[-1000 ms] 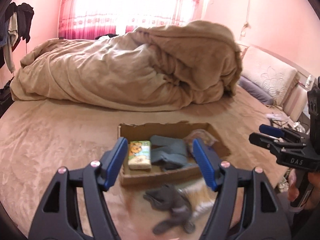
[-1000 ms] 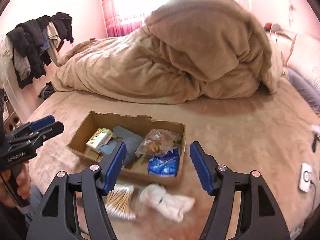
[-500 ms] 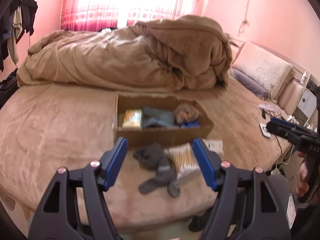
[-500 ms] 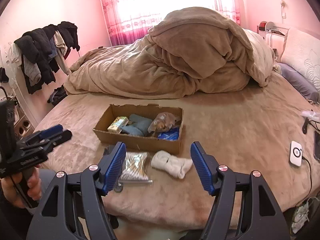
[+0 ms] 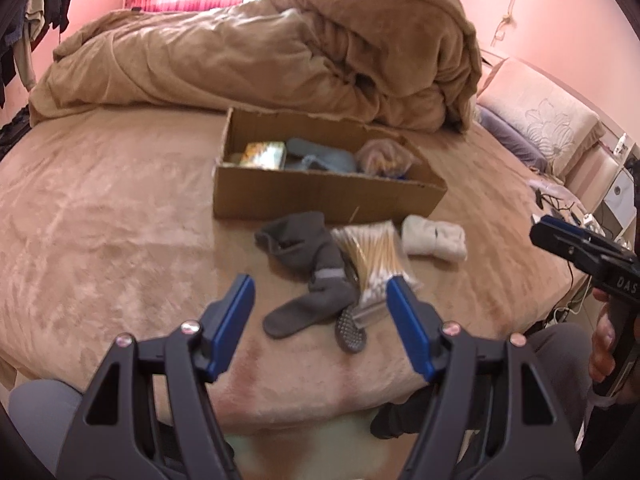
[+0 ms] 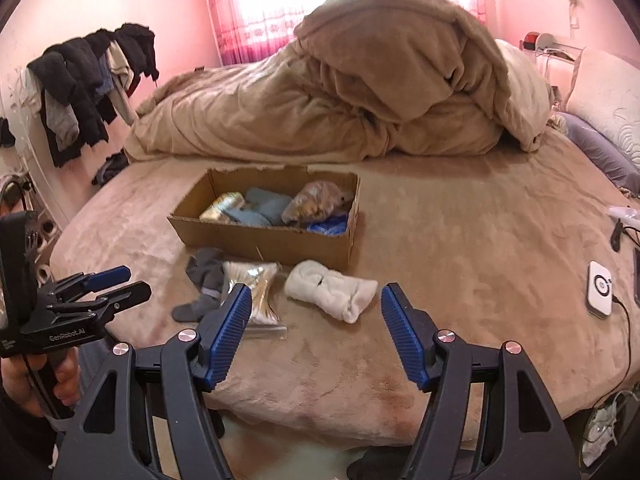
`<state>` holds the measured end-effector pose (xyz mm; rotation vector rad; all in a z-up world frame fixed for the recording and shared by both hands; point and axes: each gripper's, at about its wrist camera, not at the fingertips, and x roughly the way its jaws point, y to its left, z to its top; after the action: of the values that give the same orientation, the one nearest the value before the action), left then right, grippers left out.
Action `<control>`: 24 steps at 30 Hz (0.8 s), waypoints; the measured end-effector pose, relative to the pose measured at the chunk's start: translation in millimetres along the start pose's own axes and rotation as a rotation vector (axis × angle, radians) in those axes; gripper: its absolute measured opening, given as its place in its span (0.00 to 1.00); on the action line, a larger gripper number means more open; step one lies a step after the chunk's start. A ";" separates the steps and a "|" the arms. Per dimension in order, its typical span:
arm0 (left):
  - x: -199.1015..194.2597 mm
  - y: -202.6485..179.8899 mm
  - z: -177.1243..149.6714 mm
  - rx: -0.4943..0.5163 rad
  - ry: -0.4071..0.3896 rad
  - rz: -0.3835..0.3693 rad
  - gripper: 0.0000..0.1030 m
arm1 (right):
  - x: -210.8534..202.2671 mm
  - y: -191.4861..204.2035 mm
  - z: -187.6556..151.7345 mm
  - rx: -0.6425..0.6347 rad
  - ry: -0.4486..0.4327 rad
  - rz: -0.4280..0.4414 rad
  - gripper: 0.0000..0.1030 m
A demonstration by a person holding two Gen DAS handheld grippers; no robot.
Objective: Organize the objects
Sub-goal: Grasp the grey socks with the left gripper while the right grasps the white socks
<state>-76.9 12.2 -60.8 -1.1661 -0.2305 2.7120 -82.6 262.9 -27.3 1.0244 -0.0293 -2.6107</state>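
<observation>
left wrist view: your left gripper (image 5: 320, 304) gapes empty above a crumpled grey sock (image 5: 308, 264) (unsorted), brown cardboard box (image 5: 320, 196) beyond; right gripper (image 6: 316, 320) likewise.

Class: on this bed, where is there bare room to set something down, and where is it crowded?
Free: bedspread left of the cardboard box, and right of it toward the white charger. Crowded: before the box, where grey sock, cotton swabs and white sock lie.

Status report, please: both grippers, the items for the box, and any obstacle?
Left gripper open, empty; right gripper open, empty. Grey sock, swab bag, white sock lie before cardboard box. No obstacle.
</observation>
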 end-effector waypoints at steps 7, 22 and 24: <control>26.4 -1.7 -2.8 0.012 0.034 0.013 0.68 | 31.4 -9.0 -5.0 0.008 0.047 0.014 0.68; 80.7 0.6 -4.7 0.022 0.081 0.065 0.67 | 81.9 -22.8 -10.1 0.033 0.106 0.011 0.61; 88.3 2.1 -5.4 0.016 0.092 0.061 0.66 | 91.2 -26.7 -12.2 0.046 0.119 0.008 0.61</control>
<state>-132.9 30.4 -126.9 -1.3106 -0.1629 2.6976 -145.0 260.6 -100.1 1.1913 -0.0651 -2.5475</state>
